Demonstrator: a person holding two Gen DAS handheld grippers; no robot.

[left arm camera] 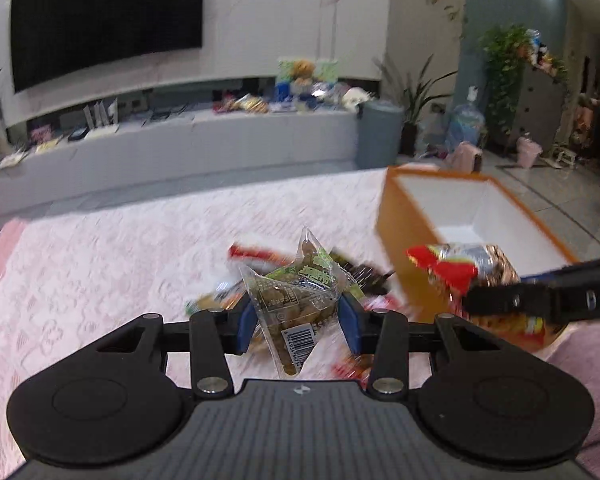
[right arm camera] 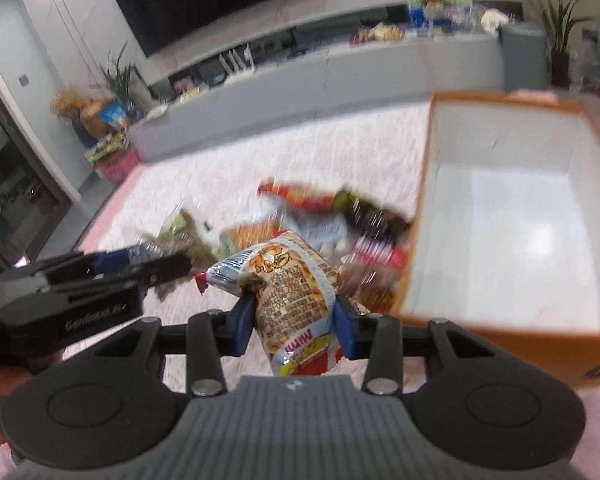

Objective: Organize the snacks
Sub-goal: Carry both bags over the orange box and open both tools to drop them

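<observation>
My left gripper [left arm camera: 298,326] is shut on a clear green-labelled snack packet [left arm camera: 296,300] of brown pieces, lifted above the snack pile [left arm camera: 260,264]. My right gripper [right arm camera: 294,324] is shut on a red, white and orange snack bag [right arm camera: 296,296], also raised. Each gripper appears in the other's view: the right one [left arm camera: 476,300] with its bag at the right, the left one [right arm camera: 172,264] with its packet at the left. An orange box [right arm camera: 424,216] with a white, empty inside [right arm camera: 520,232] stands open to the right of the pile [right arm camera: 340,220].
A pink patterned cloth [left arm camera: 120,248] covers the surface under the snacks. Beyond it runs a long grey TV bench [left arm camera: 220,136] with clutter, a wall-mounted screen [left arm camera: 104,20] above, and potted plants [left arm camera: 416,100] at the right. A hand [right arm camera: 4,376] holds the left gripper.
</observation>
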